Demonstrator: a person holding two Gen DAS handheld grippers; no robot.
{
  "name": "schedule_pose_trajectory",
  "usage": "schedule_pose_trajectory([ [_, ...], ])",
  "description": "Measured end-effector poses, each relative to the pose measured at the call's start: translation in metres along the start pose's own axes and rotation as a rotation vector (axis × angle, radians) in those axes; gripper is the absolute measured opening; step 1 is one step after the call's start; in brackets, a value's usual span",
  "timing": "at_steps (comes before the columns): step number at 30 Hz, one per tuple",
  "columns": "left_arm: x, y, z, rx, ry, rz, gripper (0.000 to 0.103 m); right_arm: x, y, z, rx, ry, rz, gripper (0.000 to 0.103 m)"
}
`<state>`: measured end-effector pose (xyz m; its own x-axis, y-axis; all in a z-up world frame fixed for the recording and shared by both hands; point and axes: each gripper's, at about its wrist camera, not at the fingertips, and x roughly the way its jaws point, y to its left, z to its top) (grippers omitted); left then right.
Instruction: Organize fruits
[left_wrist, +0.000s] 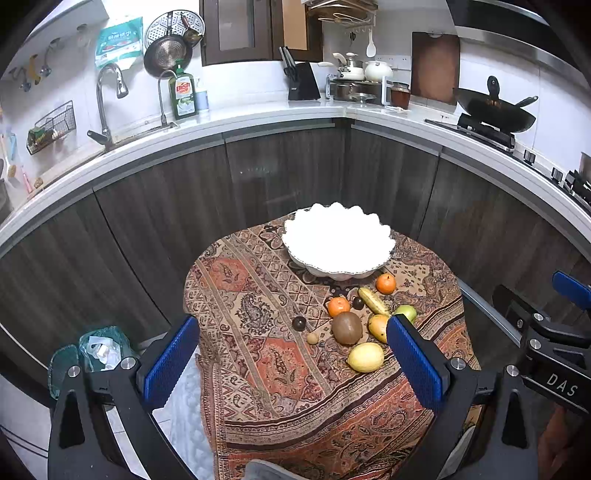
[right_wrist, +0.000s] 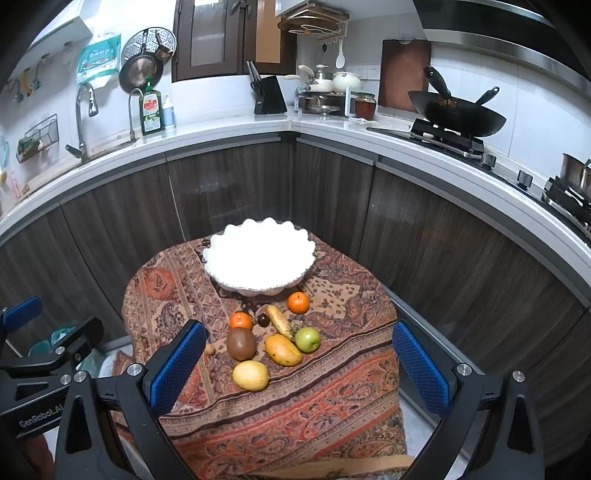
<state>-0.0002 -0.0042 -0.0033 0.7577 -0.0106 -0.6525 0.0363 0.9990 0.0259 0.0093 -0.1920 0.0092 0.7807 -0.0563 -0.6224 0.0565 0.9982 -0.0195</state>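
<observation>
Both grippers hang above the near edge of the bench (right_wrist: 332, 406), tilted down and forward toward the fruit, side by side, neither touching anything. The bench is covered with a patterned cloth (left_wrist: 258, 369).

Left gripper (left_wrist: 291, 365): jaws released, spread wide, nothing between the pads. Aimed at bare cloth left of the fruit; its right pad overlaps the mango in its own view.

Right gripper (right_wrist: 299, 369): jaws released, spread wide, empty. The fruit cluster sits framed between its fingers, further out on the bench.

White scalloped bowl (right_wrist: 258, 258) at the far side of the bench, overexposed, contents can't be read.

Fruit lies loose on the cloth just in front of the bowl:
- kiwi (right_wrist: 241, 344), centre-left
- mango (right_wrist: 282, 349), right of kiwi
- lemon (right_wrist: 251, 374), nearest the grippers
- banana (right_wrist: 279, 321), lying diagonally, its tip by the green apple (right_wrist: 307, 339)
- two oranges: one (right_wrist: 298, 302) near the bowl, one (right_wrist: 241, 320) just behind the kiwi
- dark round fruit (right_wrist: 263, 319) between orange and banana
- another dark one (left_wrist: 299, 323) apart to the left
- small tan fruit (left_wrist: 312, 338) beside the kiwi
</observation>
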Motion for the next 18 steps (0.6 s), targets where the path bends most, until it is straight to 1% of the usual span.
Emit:
schedule_pose_trajectory([
  [11, 0.0043, -0.0002, -0.0019, 0.005, -0.004, 0.006, 0.103, 0.0005, -0.0008, 0.0014, 0.001, 0.002, 0.002, 0.102],
  [18, 0.0072, -0.0016, -0.0016, 0.009, 0.007, -0.003, 0.103, 0.0013, -0.0017, 0.0021, 0.003, 0.000, -0.002, 0.102],
])
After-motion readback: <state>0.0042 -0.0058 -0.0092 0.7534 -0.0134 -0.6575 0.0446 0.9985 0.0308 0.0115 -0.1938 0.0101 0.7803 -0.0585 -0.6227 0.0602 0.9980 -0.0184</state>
